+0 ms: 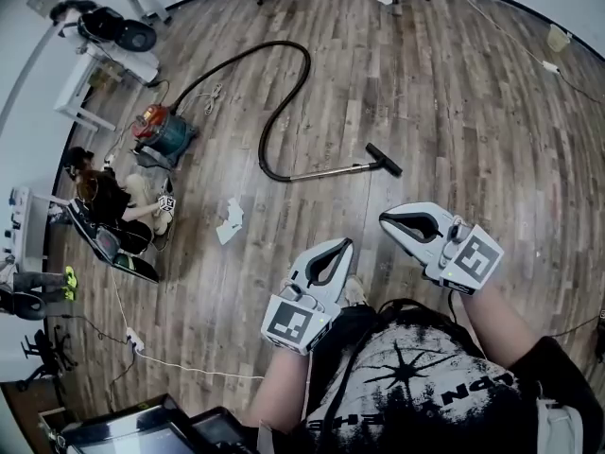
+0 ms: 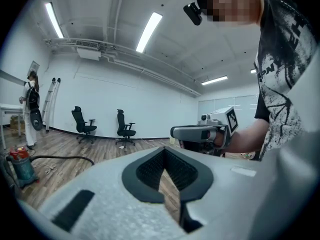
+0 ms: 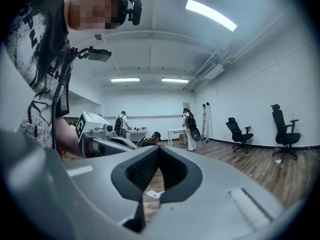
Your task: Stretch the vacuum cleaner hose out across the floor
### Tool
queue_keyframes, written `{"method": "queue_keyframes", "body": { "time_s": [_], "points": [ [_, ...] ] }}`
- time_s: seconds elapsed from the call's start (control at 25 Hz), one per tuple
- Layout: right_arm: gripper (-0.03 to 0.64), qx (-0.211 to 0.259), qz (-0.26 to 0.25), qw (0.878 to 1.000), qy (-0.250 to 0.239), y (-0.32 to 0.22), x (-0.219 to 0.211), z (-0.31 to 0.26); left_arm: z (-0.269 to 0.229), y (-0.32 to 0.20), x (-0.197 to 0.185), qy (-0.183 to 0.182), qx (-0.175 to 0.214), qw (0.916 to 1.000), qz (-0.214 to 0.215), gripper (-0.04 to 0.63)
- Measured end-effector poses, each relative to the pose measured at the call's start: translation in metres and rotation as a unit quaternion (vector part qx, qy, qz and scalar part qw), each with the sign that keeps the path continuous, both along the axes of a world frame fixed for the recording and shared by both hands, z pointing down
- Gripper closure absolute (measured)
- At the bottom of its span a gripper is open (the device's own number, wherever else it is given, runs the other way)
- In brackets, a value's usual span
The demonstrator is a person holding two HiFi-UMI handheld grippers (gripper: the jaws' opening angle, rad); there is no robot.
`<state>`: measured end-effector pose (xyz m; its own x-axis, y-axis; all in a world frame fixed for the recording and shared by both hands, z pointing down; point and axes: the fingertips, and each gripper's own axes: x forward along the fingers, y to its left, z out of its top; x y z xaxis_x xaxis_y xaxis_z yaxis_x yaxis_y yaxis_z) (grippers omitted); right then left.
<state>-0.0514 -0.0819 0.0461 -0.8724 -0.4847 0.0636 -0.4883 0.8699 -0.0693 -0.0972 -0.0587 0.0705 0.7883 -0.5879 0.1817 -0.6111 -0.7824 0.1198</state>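
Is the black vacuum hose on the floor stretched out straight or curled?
Curled. The hose arcs away from the vacuum cleaner, then bends back in a loop down to the wand.

Floor open fwd to hose; paper scrap, seated person, vac at left.

White lettering runs across the person's black T-shirt, at about five o'clock in the head view. Seen upside down and partly creased, it cannot be read with any certainty.
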Motion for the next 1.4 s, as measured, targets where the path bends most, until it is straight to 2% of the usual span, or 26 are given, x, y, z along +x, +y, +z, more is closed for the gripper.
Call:
{"method": "queue_keyframes", "body": {
  "time_s": [0.2, 0.36, 0.56, 0.8, 0.92, 1.0, 1.12, 1.24, 1.4],
  "points": [
    [0.611, -0.005, 0.012, 1.000, 0.009, -0.033, -0.037, 0.007, 0.005, -0.033, -0.037, 0.007, -0.004, 0.9999, 0.011, 0.594],
    [0.611, 0.016, 0.020, 1.000, 0.007, -0.059, -0.061, 0.000, 0.010, -0.055, -0.059, 0.007, -0.013, 0.9997, 0.020, 0.594],
    [0.611, -0.002, 0.031, 0.999, 0.022, -0.084, -0.078, 0.012, 0.015, -0.083, -0.080, 0.011, -0.007, 0.9996, 0.024, 0.594],
    [0.611, 0.001, 0.036, 0.999, 0.032, -0.109, -0.074, 0.012, 0.016, -0.111, -0.076, 0.028, -0.006, 0.9992, 0.029, 0.594],
    [0.611, -0.003, 0.034, 0.999, 0.035, -0.124, -0.074, 0.013, 0.018, -0.128, -0.075, 0.019, -0.013, 0.9993, 0.029, 0.594],
    [0.611, -0.007, 0.030, 0.999, 0.035, -0.138, -0.073, 0.014, 0.014, -0.140, -0.071, 0.030, 0.001, 0.9991, 0.031, 0.594],
    [0.611, -0.007, 0.015, 0.999, 0.031, -0.165, -0.072, 0.014, 0.013, -0.166, -0.068, 0.033, 0.004, 0.9994, 0.012, 0.594],
    [0.611, -0.001, -0.001, 0.999, 0.032, -0.199, -0.067, 0.012, 0.018, -0.197, -0.068, 0.013, -0.021, 0.9996, -0.012, 0.594],
    [0.611, 0.003, -0.038, 0.999, 0.034, -0.246, -0.057, 0.006, 0.007, -0.242, -0.062, 0.003, -0.027, 0.9983, -0.052, 0.594]
  ]
}}
